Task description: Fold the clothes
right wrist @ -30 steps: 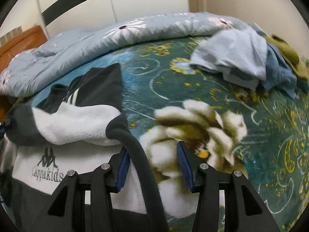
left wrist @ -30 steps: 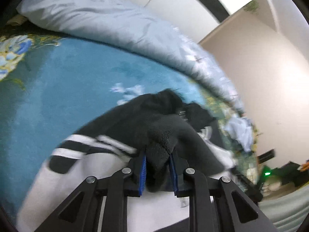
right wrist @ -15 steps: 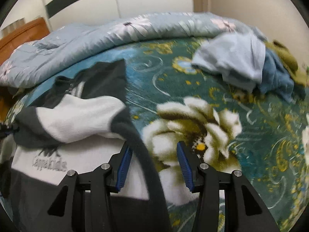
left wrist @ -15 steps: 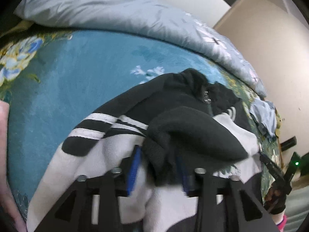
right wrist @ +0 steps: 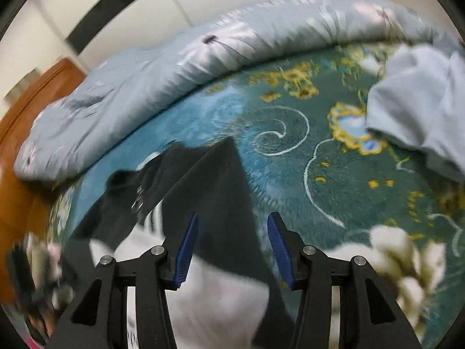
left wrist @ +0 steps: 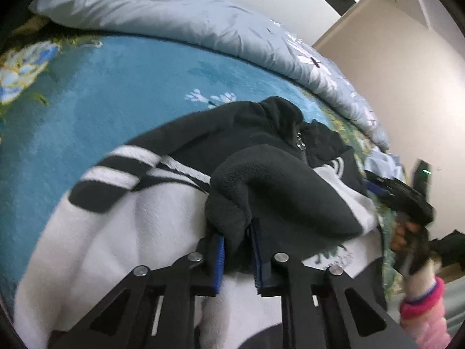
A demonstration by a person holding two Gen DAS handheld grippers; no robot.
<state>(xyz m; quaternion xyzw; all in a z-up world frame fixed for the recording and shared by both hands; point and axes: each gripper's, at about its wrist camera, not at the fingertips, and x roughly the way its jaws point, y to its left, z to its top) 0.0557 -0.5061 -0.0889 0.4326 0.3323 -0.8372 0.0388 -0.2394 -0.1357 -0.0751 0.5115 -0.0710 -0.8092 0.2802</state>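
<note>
A black and white fleece jacket (left wrist: 122, 232) lies on the teal floral bedspread (left wrist: 101, 87). My left gripper (left wrist: 237, 250) is shut on the dark cuff of its sleeve (left wrist: 279, 192), which is folded across the white body. In the right wrist view the jacket (right wrist: 215, 192) lies below my right gripper (right wrist: 232, 241), whose jaws stand open over the dark shoulder, holding nothing. The right gripper also shows in the left wrist view (left wrist: 404, 197), held by a hand at the jacket's far side.
A rolled pale blue duvet (right wrist: 189, 64) runs along the far side of the bed. A pile of light blue clothes (right wrist: 418, 104) lies at the right. A wooden headboard (right wrist: 26, 122) is at the left. A beige wall (left wrist: 407, 87) stands beyond the bed.
My right gripper has let the sleeve go and moved forward over the jacket's shoulder. My left gripper has carried the dark cuff across the white body and still grips it.
</note>
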